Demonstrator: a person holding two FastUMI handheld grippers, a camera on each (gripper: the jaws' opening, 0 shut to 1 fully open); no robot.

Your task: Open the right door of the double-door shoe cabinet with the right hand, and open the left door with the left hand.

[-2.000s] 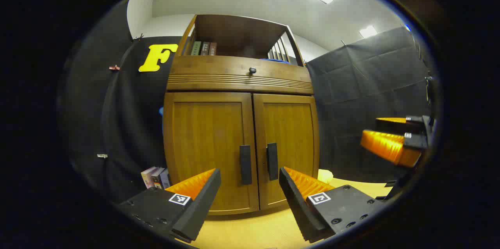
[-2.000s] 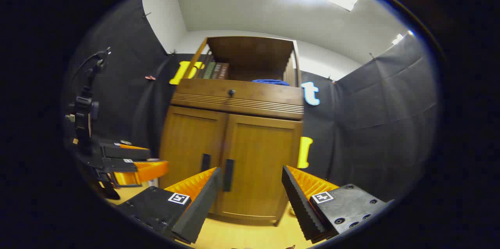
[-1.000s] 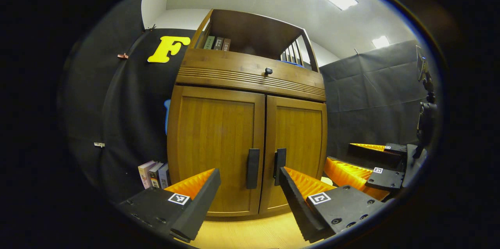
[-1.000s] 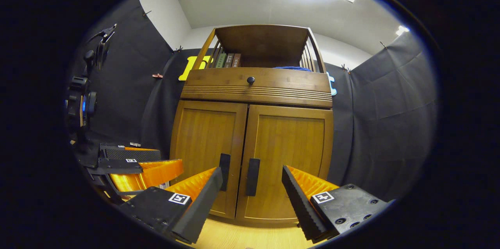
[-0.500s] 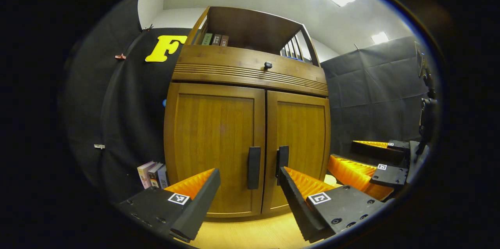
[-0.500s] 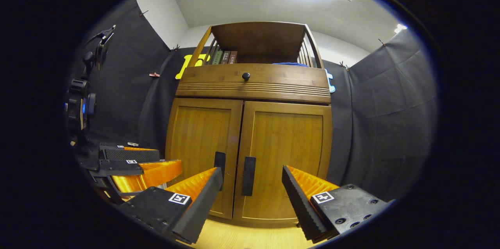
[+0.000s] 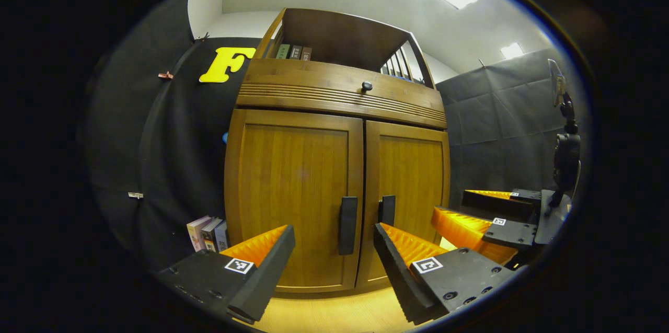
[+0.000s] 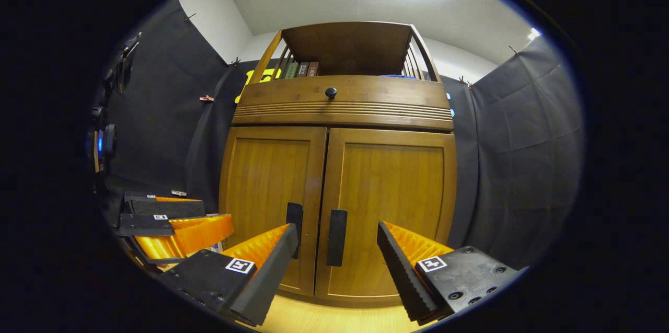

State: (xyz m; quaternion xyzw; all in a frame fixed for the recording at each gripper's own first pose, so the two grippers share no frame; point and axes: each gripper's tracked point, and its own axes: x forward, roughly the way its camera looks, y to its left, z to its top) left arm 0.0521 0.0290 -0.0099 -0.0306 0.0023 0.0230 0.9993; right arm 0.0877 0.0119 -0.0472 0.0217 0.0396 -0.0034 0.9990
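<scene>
The right handle [image 8: 337, 237], an upright dark bar on the right door [image 8: 389, 207], stands straight ahead of my right tool [image 8: 337, 265], seen between its two fingers and a little nearer the left one. Its long axis runs up and down, so the fingers, spread side by side, can pass either side of it. That tool is wide apart and holds nothing; it is near the bar but not touching.

The left handle [image 7: 347, 226], just beside it across the seam on the left door [image 7: 295, 197], lies ahead of my left tool [image 7: 334, 265], also between the fingers, also upright. This tool is spread and empty too.

Both doors are shut. Each tool is nearer its own handle; I judge the right goes first, straight forward.

In the left gripper view my right tool [image 7: 473, 213] shows off to the right, beside the cabinet [image 7: 339, 92].
</scene>
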